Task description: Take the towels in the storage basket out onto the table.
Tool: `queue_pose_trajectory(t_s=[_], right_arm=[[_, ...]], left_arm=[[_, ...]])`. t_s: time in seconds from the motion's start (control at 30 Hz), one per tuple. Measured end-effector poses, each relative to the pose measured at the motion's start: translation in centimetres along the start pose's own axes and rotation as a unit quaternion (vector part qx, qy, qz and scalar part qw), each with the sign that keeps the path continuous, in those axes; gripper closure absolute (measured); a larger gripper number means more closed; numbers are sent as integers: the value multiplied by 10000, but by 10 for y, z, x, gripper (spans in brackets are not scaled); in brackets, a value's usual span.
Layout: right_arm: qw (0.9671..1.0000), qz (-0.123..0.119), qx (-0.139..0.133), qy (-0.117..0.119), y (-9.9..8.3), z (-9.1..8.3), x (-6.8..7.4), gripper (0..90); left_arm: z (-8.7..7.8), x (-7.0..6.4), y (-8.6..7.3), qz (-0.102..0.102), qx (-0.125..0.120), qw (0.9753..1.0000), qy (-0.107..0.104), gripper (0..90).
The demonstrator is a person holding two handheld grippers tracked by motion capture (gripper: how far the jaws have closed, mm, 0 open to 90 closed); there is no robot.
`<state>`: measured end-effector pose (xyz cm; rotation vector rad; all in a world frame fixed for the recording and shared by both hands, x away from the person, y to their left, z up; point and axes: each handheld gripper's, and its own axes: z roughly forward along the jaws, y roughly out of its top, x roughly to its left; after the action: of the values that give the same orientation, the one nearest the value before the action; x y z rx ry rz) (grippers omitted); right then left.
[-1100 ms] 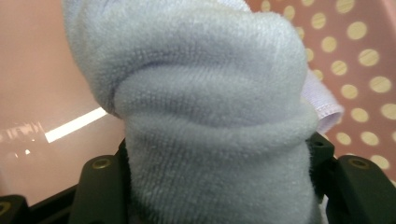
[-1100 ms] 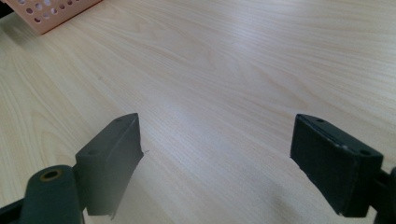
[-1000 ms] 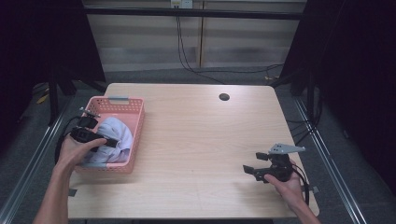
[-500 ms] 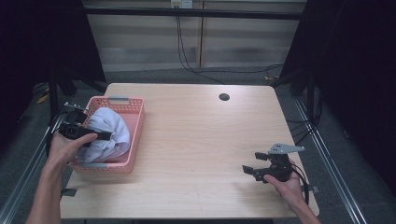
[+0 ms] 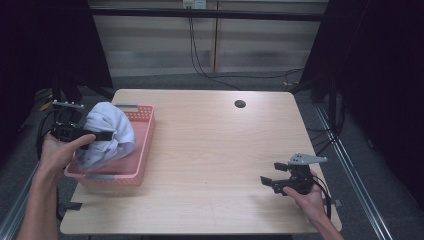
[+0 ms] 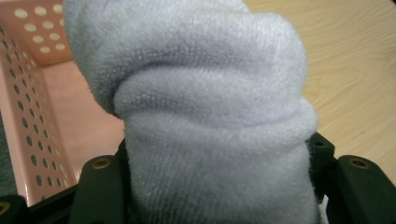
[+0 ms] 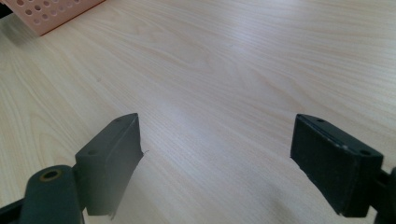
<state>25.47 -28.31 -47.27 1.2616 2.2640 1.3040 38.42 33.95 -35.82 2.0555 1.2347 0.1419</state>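
A pale lilac towel (image 5: 107, 132) hangs bunched above the pink perforated basket (image 5: 142, 150) at the table's left. My left gripper (image 5: 102, 135) is shut on the towel, held up over the basket's left side by a hand. In the left gripper view the towel (image 6: 205, 116) bulges between the black jaws and hides their tips, with the basket (image 6: 32, 116) below it. My right gripper (image 5: 266, 181) rests low near the table's front right, open, with bare wood between its fingers (image 7: 116, 158).
The wooden table (image 5: 215, 145) has a dark round hole (image 5: 240, 104) near its far edge. The basket's corner (image 7: 51, 11) shows far off in the right gripper view. Cables hang behind the table, and metal rails run along both sides.
My left gripper has risen and drawn left with the towel, lifting it out of the basket. The right gripper has stayed where it was.
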Motion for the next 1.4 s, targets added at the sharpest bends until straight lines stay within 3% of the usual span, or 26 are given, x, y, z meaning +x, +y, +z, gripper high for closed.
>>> queue_pose_trajectory(t_s=[0.33,0.6,0.7,0.9,1.0,1.23,1.4], right_arm=[[9997,-119,-198,-48,0,-3,3,206],[9991,-118,-396,-59,-1,-7,4,232],[9992,-97,-396,-45,-1,-8,3,233],[9993,-53,-361,-36,-1,-7,3,236],[9993,-79,-368,-24,-1,-7,3,239],[9994,-48,-334,-27,-1,-7,2,236],[9994,-76,-350,11,-1,-8,2,244]], left_arm=[[-20,-9,17,93,-331,9994,31,375],[-35,-22,29,275,-430,9987,57,374],[-40,-29,29,344,-619,9974,108,374],[-48,-39,35,383,-759,9964,35,374],[-46,-43,37,452,-778,9959,-43,374],[-21,-65,40,633,-647,9956,-246,373],[-12,-77,44,710,-642,9948,-334,372]])
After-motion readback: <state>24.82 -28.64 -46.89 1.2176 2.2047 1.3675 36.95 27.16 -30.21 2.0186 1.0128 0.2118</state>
